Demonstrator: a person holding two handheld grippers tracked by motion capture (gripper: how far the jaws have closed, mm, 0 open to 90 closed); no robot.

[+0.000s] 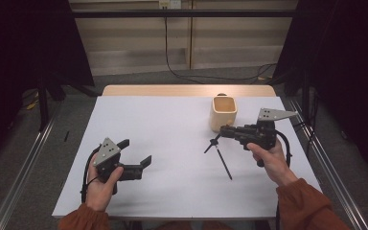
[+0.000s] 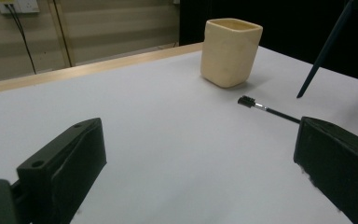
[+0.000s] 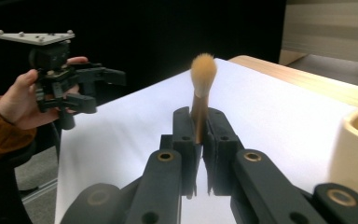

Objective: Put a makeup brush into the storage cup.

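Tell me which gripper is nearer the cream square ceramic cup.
Right. The right gripper, shut on a tan-bristled brush, sits just in front of the cream square ceramic cup; the left gripper, jaws open, is far across the white table.

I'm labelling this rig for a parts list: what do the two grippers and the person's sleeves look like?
Both the left gripper and right gripper are black, each with two blocky jaws, a grey three-cornered plate on top dotted with screws, and a black trailing cable. The sleeves are rust-orange.

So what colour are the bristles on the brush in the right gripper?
Tan-orange bristles, seen best in the right gripper view, above the shut right gripper.
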